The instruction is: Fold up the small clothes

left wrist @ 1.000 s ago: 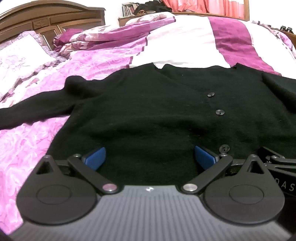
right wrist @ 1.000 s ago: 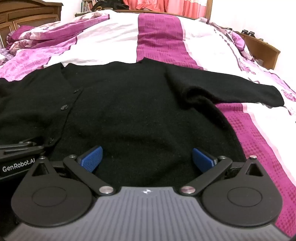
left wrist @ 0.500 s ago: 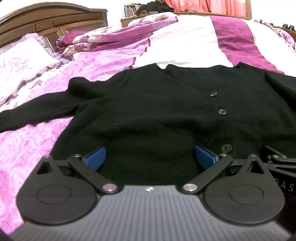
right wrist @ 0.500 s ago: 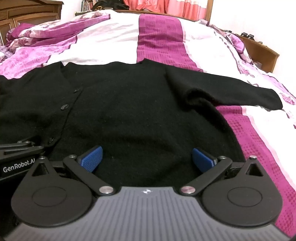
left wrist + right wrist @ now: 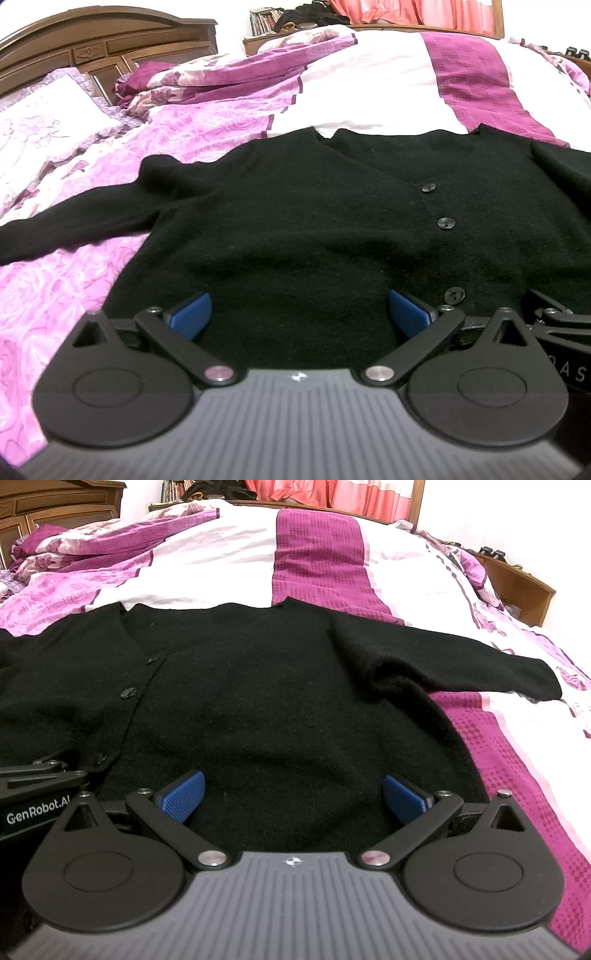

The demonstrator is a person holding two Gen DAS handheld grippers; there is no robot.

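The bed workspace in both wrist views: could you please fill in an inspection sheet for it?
Surface: bedspread, pink, magenta and white, rumpled at the far left.
Job's things: black cardigan spread flat, buttoned, both sleeves out sideways.
Clutter: pillow at the headboard end.
Grippers: left gripper and right gripper at the hem, jaws wide apart, holding nothing.
Cables: nothing seen.
Surroundings: wooden headboard, pink curtains, shelf of books.

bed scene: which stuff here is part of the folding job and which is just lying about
Job: black cardigan, left gripper, right gripper, both open.

Lying about: pillow, crumpled quilt, headboard, books, curtain.
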